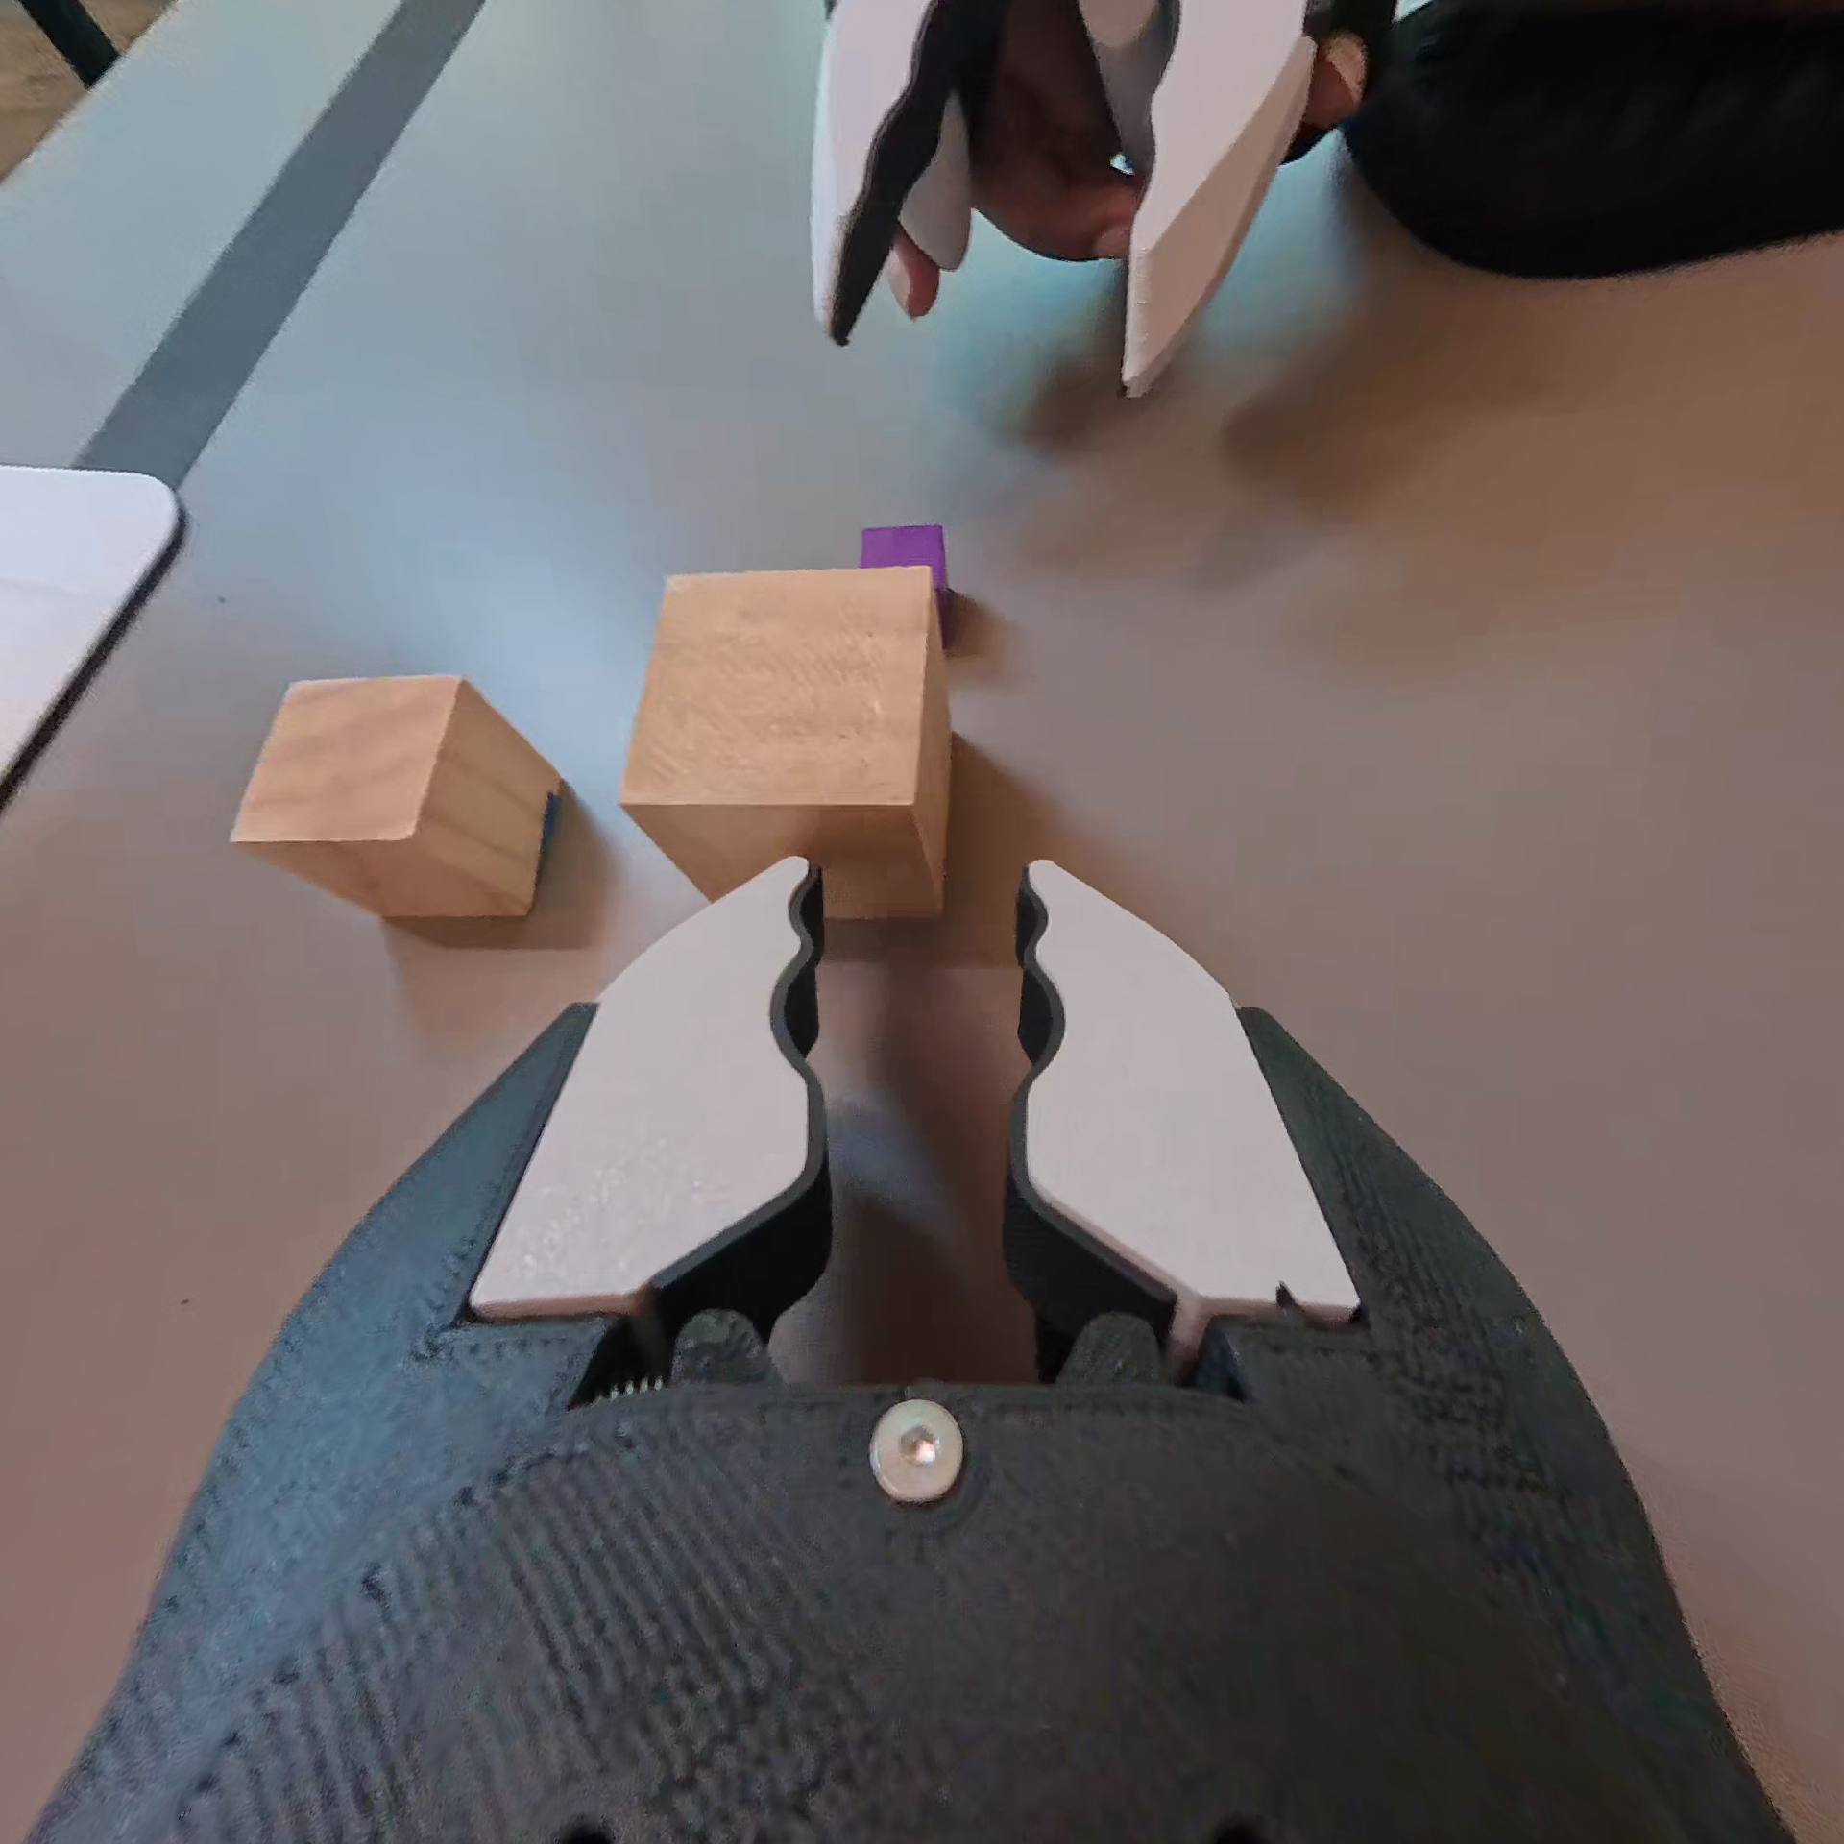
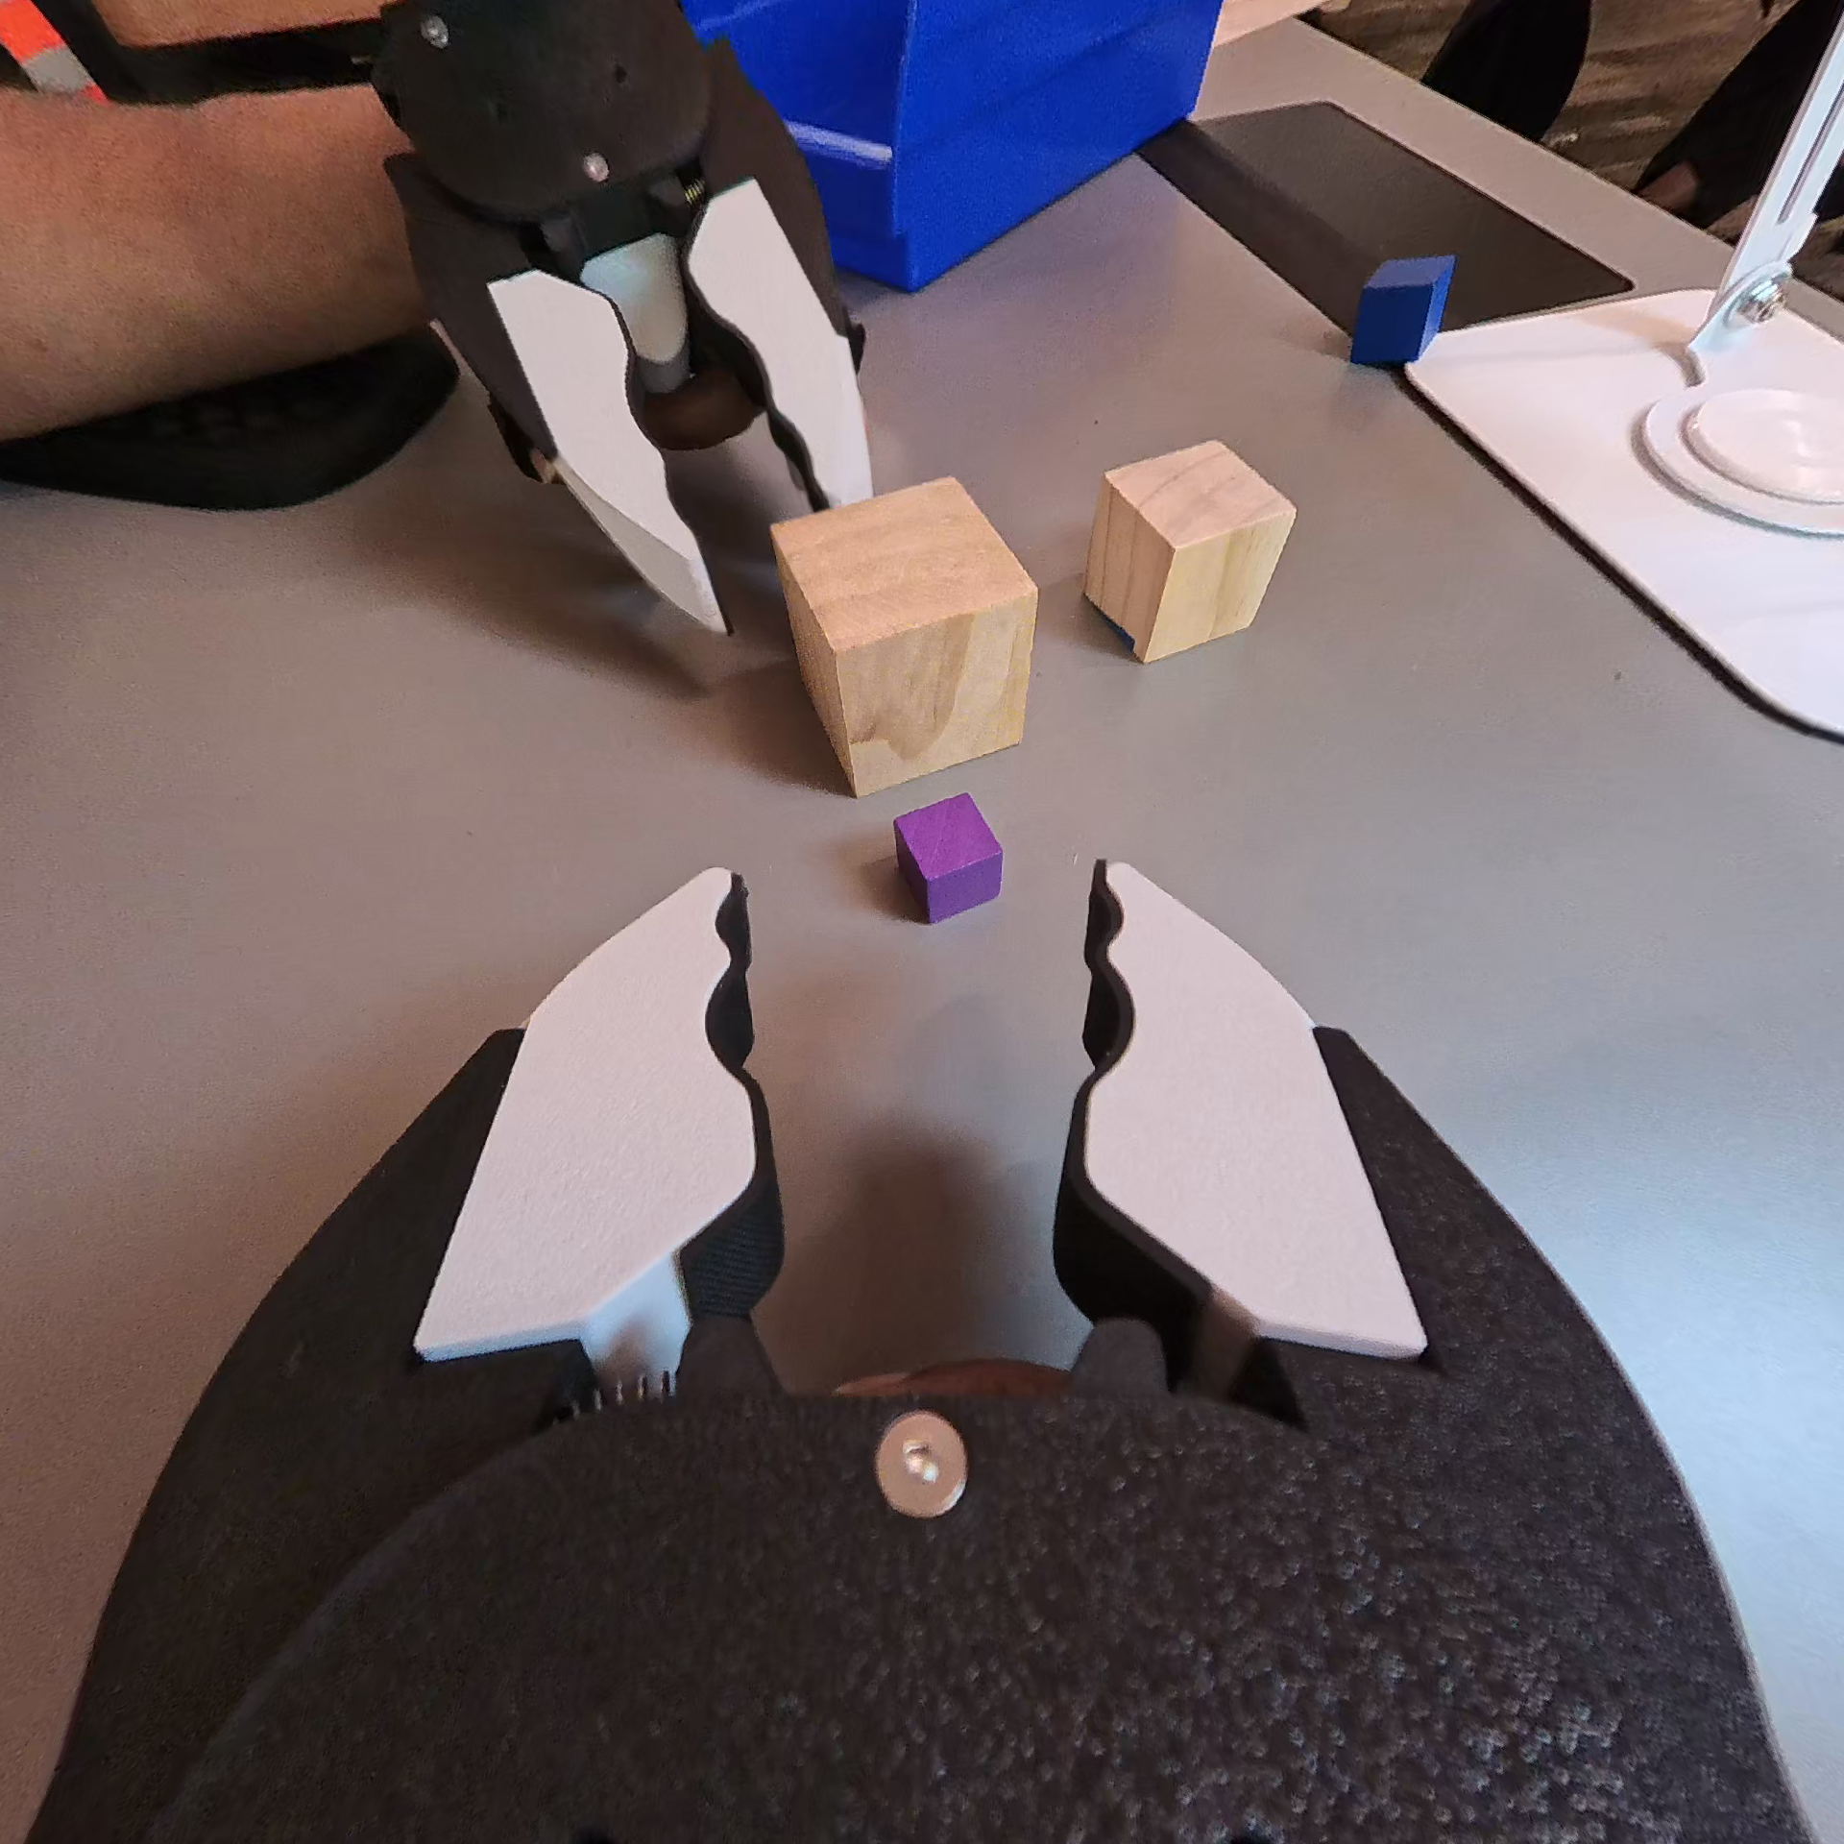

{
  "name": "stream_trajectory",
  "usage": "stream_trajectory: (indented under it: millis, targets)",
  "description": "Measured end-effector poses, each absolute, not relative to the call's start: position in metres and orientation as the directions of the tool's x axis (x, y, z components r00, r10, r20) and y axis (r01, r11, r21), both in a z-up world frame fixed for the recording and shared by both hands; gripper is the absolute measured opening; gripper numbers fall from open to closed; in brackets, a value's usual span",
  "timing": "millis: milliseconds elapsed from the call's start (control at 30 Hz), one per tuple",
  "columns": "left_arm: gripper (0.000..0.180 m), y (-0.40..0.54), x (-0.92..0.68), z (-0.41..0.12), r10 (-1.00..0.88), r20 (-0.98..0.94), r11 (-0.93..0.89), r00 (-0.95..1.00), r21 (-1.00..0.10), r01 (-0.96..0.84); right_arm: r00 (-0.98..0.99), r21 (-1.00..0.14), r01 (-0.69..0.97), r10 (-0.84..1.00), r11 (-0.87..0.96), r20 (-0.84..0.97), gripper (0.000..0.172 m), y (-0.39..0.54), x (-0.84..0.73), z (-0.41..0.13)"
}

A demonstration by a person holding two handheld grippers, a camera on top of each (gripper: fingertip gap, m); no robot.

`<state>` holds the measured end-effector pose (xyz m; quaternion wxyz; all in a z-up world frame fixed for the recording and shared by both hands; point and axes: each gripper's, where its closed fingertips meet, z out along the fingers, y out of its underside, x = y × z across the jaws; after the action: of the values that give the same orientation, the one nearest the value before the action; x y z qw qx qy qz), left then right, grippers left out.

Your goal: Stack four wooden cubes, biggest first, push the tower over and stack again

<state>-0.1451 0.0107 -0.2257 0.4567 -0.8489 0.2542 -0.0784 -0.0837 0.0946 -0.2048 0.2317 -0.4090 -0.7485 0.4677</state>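
A big wooden cube (image 1: 788, 728) stands on the grey table (image 1: 1397, 798). A smaller wooden cube (image 1: 399, 798) stands to its left, apart from it. A small purple cube (image 1: 903, 547) sits just behind the big one. My left gripper (image 1: 920, 888) is open and empty, its fingertips just short of the big cube's near side. In the right wrist view the big cube (image 2: 908, 629) and smaller cube (image 2: 1187, 549) stand ahead. The purple cube (image 2: 948, 856) lies just beyond my open, empty right gripper (image 2: 918, 878). A blue cube (image 2: 1402, 309) sits far right. The left gripper (image 2: 783, 554) hovers beside the big cube.
A blue bin (image 2: 958, 120) stands at the back. A white stand base (image 2: 1696, 449) lies at the right, and it also shows at the left in the left wrist view (image 1: 60, 599). A person's forearm (image 2: 150, 249) rests on a black pad (image 2: 220, 429) at the left. Some 12 centimeters of space lies between my two pairs of fingers. My right gripper's tips are some 4 centimeters from the purple cube (image 2: 948, 856).
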Motion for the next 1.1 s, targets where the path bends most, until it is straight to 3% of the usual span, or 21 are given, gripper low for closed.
stream_trajectory:
  millis: [467, 800, 867, 900, 1100]
  targets:
    - [0.043, 0.025, -0.167, -0.214, -0.396, -0.074, -0.412, 0.915, -0.877, -0.249, -0.594, -0.918, 0.329, 0.804, 0.223, -0.018, 0.063, 0.095, -0.168, -0.16]
    - [0.043, 0.013, -0.171, -0.219, -0.426, -0.039, -0.422, 0.904, -0.875, -0.237, -0.663, -0.769, 0.465, 0.748, 0.438, 0.024, 0.067, 0.086, -0.233, -0.21]
    - [0.042, 0.012, -0.174, -0.219, -0.42, -0.037, -0.425, 0.907, -0.875, -0.233, -0.682, -0.719, 0.496, 0.731, 0.486, 0.023, 0.046, 0.084, -0.238, -0.224]
    - [0.041, 0.011, -0.176, -0.218, -0.416, -0.036, -0.423, 0.909, -0.877, -0.228, -0.689, -0.71, 0.486, 0.724, 0.51, 0.048, 0.045, 0.084, -0.24, -0.224]
    - [0.038, 0.01, -0.185, -0.213, -0.392, -0.019, -0.406, 0.92, -0.893, -0.192, -0.68, -0.823, 0.381, 0.731, 0.421, 0.059, 0.044, 0.084, -0.234, -0.14]
